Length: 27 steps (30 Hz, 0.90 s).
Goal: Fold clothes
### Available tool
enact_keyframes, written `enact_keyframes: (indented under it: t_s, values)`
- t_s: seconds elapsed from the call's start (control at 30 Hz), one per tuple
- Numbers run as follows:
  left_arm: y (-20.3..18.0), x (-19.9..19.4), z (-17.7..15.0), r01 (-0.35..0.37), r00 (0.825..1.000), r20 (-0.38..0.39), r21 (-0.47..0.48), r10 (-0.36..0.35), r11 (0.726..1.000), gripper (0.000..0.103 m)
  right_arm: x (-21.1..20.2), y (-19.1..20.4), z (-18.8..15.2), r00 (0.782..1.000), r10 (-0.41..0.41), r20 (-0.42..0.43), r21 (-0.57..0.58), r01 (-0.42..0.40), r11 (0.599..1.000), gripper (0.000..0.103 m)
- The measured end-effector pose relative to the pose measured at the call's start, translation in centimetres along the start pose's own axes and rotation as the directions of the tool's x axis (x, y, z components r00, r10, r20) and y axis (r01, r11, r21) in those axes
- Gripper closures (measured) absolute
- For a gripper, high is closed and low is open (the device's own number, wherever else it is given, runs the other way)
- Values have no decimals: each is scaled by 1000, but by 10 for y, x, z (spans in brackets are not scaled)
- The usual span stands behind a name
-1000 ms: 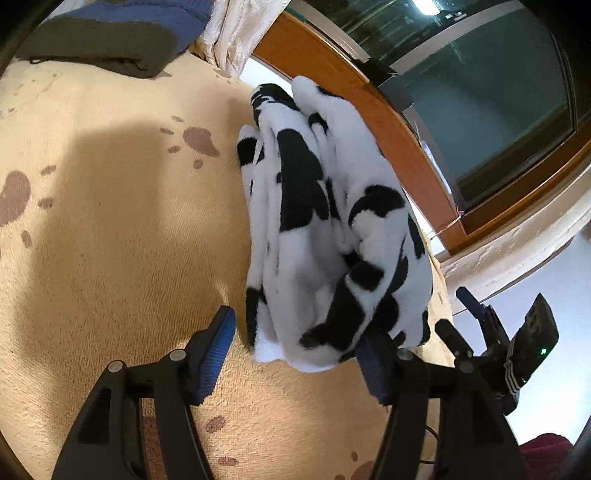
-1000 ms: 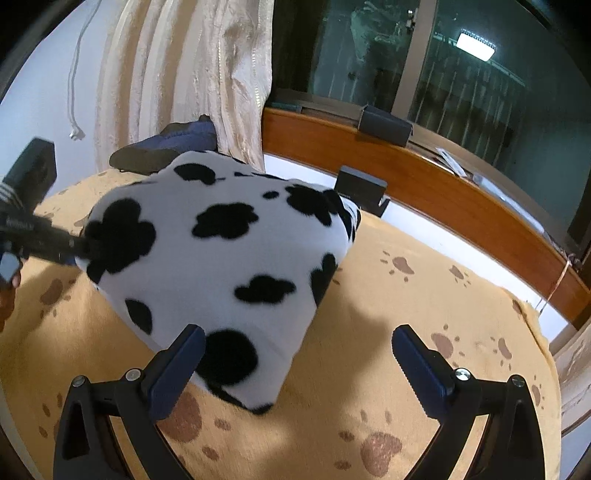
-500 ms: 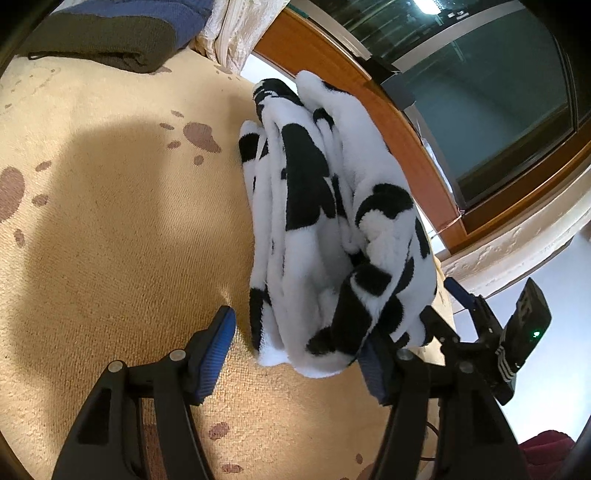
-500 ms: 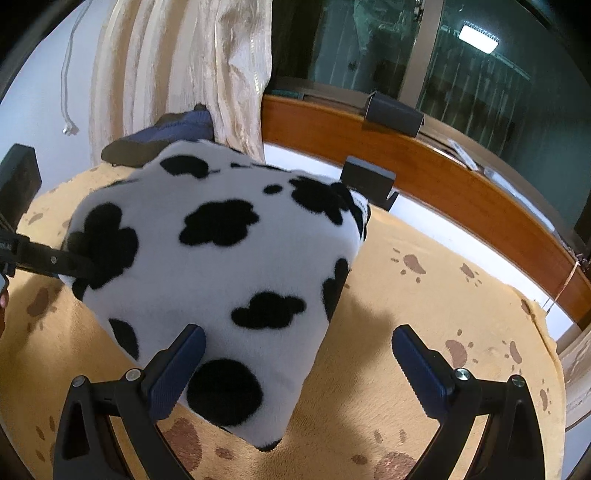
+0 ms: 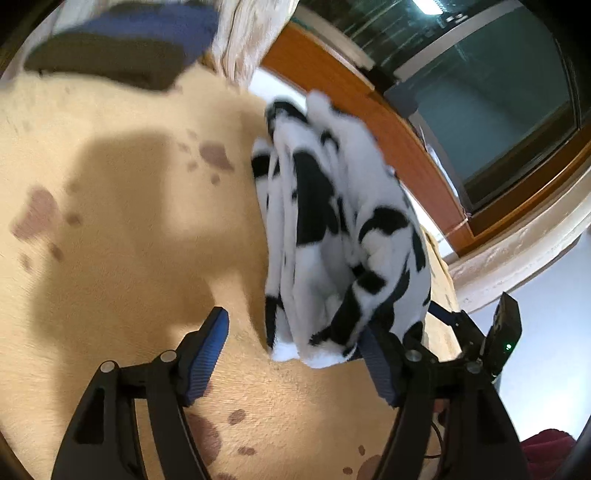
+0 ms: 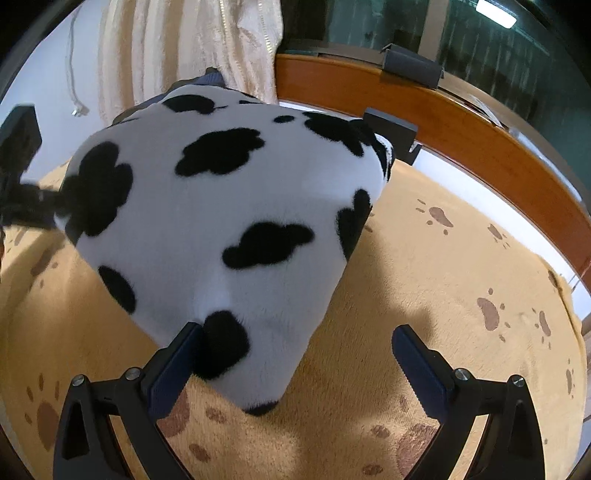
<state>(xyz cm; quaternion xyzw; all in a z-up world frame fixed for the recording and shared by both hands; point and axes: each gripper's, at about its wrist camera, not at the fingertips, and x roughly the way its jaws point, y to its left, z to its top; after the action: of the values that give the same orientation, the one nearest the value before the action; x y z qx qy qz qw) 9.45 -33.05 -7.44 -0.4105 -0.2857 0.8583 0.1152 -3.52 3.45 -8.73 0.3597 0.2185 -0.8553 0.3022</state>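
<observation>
1. In the left wrist view, a fluffy black-and-white cow-spot garment (image 5: 332, 236) is seen bunched in many layers, lifted above a tan blanket (image 5: 122, 236) with brown paw prints.
2. The left gripper (image 5: 295, 354) is seen with its jaws opening. One blue pad is touched by the garment's low edge, the other pad is well apart, so nothing is squeezed.
3. A dark blue and grey folded cloth (image 5: 122, 48) is seen far off at the blanket's top edge, beside a cream curtain (image 5: 251, 33). It may be a piece already folded, but the picture is blurred there.
4. In the right wrist view, the same garment (image 6: 229, 229) is seen from its broad side, held up like a big pillow over the blanket (image 6: 461, 277).
5. The right gripper (image 6: 295, 369) is spread wide. Its left pad is touched by the garment's low corner, while the other pad is bare, so no grasp is made.
6. The garment looks folded up into a pack. It is judged that it is still to be laid flat and neat, so the task is well along but not done.
7. No brand, label or writing can be read in either view.
</observation>
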Motion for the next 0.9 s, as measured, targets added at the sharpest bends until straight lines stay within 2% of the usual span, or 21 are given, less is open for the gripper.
enact_keyframes:
  t_s: [0.13,0.23,0.33,0.4,0.5,0.57,0.6,0.67,0.73,0.8,0.9]
  values:
    - [-25,-37,20,-83,991,116,114,70,990,22,-34,-15,13,994,15,111,20,-18,1000,1]
    - [-49,-50,37,-82,983,175,168,52,982,18,-53,-33,35,983,17,181,54,-27,998,1]
    - [-75,-37,58,-43,986,169,225,5,973,18,-53,-45,56,979,1,204,85,-19,996,1]
    - [-95,-14,74,-3,991,130,266,-33,964,18,-47,-49,67,978,14,206,101,-36,994,1]
    - [-115,32,101,15,996,84,289,-41,957,18,-27,-44,82,980,49,195,92,-68,993,1]
    - [-113,60,118,-24,998,70,269,5,963,18,-14,-38,90,975,93,200,63,-107,992,1]
    - [-110,73,124,-41,998,59,259,27,965,18,-8,-36,91,967,149,208,46,-162,986,1]
    - [-102,98,134,-91,996,41,251,84,964,18,4,-33,92,938,271,217,12,-281,960,1]
    - [-94,113,136,-159,987,48,268,151,950,18,16,-30,90,916,346,202,-19,-349,937,1]
    - [-86,122,138,-229,973,69,279,219,933,18,29,-27,87,915,366,171,-34,-366,930,1]
    - [-59,132,137,-245,969,57,212,239,946,18,43,-23,81,920,371,125,-54,-367,929,1]
